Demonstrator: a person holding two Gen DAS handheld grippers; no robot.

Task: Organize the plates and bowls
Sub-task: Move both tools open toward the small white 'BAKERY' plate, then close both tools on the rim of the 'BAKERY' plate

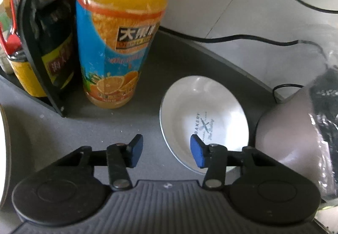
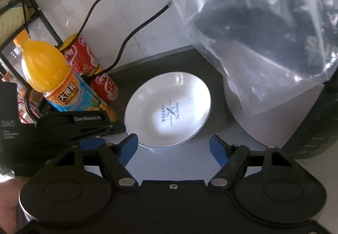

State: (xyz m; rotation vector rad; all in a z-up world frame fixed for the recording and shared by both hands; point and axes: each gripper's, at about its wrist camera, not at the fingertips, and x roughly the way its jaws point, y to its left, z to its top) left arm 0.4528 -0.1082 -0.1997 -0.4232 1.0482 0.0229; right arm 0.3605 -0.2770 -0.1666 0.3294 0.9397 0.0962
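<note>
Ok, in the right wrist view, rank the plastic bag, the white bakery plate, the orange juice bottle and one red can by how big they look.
Largest to smallest as seen:
1. plastic bag
2. white bakery plate
3. orange juice bottle, partly hidden low down, so its place against the plate is unsure
4. red can, partly hidden

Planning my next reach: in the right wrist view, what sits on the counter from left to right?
Orange juice bottle → red cans → white plate → white appliance under a clear plastic bag.
</note>
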